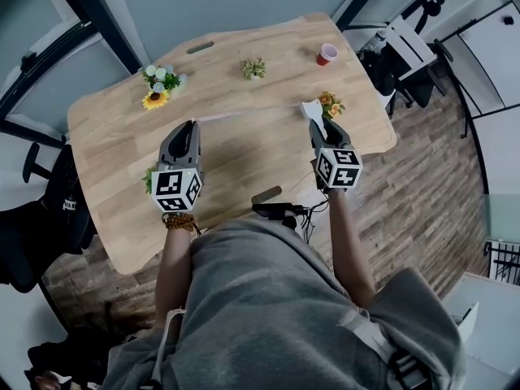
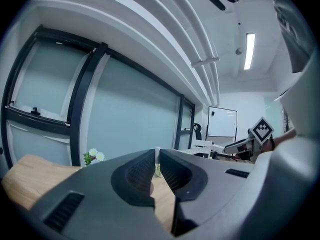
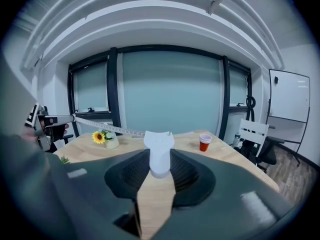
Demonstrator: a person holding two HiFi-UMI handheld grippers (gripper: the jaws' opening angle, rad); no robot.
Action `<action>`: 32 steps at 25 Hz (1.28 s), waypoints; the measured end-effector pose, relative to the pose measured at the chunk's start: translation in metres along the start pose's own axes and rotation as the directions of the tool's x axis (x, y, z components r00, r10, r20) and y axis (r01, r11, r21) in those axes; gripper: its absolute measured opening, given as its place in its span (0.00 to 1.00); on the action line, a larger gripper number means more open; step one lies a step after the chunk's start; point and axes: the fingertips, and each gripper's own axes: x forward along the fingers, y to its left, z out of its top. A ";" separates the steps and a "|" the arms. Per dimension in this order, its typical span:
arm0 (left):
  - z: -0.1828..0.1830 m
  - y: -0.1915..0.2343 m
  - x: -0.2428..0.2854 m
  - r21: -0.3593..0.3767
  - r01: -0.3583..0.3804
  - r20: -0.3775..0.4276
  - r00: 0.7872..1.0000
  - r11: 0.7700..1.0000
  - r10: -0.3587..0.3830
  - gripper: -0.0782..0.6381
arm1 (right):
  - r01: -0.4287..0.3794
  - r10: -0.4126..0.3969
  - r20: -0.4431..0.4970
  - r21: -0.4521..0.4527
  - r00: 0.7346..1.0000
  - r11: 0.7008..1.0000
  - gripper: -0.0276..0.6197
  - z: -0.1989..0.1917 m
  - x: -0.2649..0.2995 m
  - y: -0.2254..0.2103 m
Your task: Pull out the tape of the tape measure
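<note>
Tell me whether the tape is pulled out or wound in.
Pulled out: the tape runs over the table from the white case in the right gripper to the left gripper pinching its end.

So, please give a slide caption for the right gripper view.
The right hand-held gripper clamps the white tape measure while its tape stretches toward the left hand-held gripper.

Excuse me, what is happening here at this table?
A person holds a gripper in each hand above the wooden table. The right gripper clamps the white tape measure, and the left gripper pinches the end of its tape. The tape is stretched out between the two. A sunflower and a red cup stand on the table, apart from both grippers.
</note>
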 end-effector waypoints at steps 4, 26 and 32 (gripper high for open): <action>-0.008 -0.001 0.007 0.001 0.012 -0.030 0.999 1.000 -0.012 0.16 | -0.002 0.002 -0.011 0.003 1.000 1.000 0.25 -0.001 0.003 -0.002; -0.081 -0.019 0.038 0.015 0.126 -0.241 0.963 0.992 -0.119 0.16 | -0.092 0.090 -0.153 0.000 0.984 0.996 0.25 -0.056 0.040 0.028; -0.114 -0.019 0.038 0.014 0.134 -0.313 0.942 0.991 -0.123 0.16 | -0.123 0.117 -0.190 -0.016 0.975 0.992 0.25 -0.072 0.049 0.036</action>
